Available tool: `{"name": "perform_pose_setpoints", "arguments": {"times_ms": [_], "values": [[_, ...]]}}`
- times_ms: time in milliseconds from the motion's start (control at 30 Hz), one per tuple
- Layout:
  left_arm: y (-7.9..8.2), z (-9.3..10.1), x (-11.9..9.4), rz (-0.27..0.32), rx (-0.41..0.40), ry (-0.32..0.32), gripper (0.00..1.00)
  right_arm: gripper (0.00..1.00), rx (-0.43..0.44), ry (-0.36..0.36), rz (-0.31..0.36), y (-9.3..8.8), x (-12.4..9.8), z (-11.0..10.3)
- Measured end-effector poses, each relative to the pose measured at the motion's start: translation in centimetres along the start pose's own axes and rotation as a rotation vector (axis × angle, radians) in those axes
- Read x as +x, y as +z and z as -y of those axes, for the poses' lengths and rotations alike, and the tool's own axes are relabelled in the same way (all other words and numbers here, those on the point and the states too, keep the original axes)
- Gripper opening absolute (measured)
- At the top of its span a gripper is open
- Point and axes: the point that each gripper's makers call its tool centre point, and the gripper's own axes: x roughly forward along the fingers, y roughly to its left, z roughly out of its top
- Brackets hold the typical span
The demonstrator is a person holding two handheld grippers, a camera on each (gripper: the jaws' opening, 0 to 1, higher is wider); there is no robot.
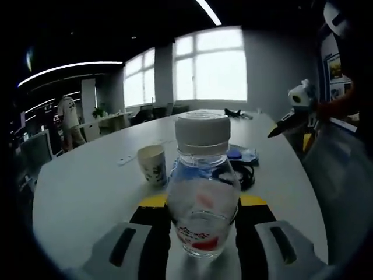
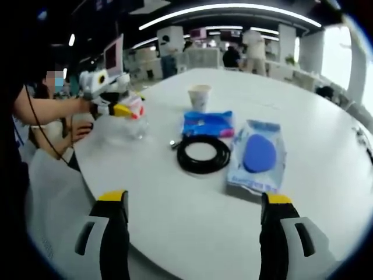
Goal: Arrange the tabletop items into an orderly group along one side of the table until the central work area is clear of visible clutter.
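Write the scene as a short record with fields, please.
surface: white table
left gripper: shut on the water bottle, near the table edge
right gripper: open, empty, above the table
table middle: paper cup, blue packet, black cable coil, clear bag with blue pad
task state: items not yet grouped

An open-plan office; a big white meeting table (image 2: 192,204), desks with monitors (image 2: 113,55), strip ceiling lights (image 2: 227,10), large windows (image 1: 210,64).
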Motion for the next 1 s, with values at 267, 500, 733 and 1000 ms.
{"name": "perform_pose_setpoints", "arguments": {"times_ms": [267,500,733,1000], "values": [[0.0,0.1,0.1,0.017,-0.034,0.091,0.41,0.92,0.004,0.011,-0.002,-0.4,0.1,-0.6],[0.1,-1.0,0.0,0.021,-0.113,0.218,0.41,0.92,0.020,0.010,0.031,0.2,0.3,-0.8],[0.1,-1.4,0.3,0.009,-0.118,0.339,0.40,0.92,0.025,0.008,0.037,0.1,0.2,-0.9],[0.2,-2.9,0.0,0.013,-0.195,0.484,0.40,0.92,0.031,0.006,0.048,0.2,0.0,-0.8]]}}
